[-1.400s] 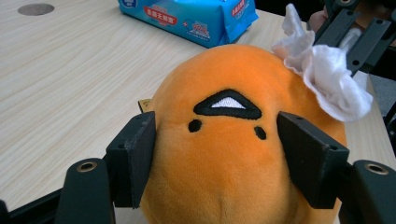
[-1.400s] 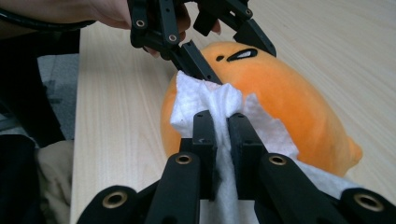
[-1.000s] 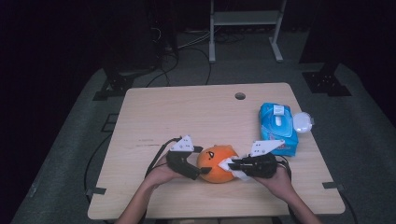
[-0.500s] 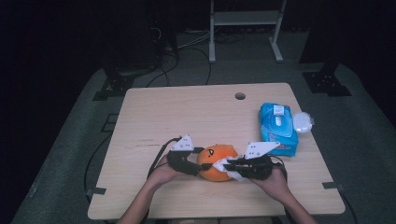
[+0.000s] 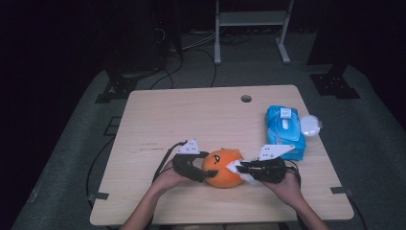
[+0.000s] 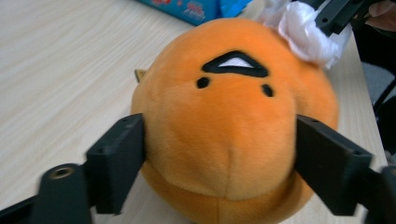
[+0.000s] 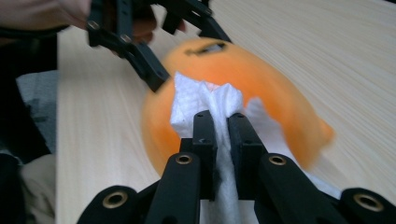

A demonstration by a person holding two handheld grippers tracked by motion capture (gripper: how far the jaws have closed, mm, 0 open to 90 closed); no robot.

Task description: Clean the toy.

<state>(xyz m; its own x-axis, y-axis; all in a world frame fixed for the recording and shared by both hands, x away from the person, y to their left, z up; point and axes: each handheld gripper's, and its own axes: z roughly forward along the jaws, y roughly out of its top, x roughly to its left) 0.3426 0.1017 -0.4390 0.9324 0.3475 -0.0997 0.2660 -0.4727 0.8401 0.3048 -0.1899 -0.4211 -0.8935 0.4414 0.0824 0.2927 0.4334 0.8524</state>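
High view: an orange plush toy (image 5: 221, 168) sits on the tabletop (image 5: 191, 120) near its front edge, between the left gripper (image 5: 203, 173) and right gripper (image 5: 239, 168).

Left gripper view: its jaws, having just been opening, press the toy's sides.

Right gripper view: nearly closed jaws pinch a white wipe (image 7: 210, 100) against the toy.

Both forearms enter from the near edge, converging toward the middle. The left gripper (image 5: 203, 173) lies level, pointing right; its jaws, which have just been opening, press either flank of the plush toy (image 6: 233, 126). The right gripper (image 5: 244, 168) points left, jaws pinched tight on a white wipe (image 7: 210, 105) touching the toy.
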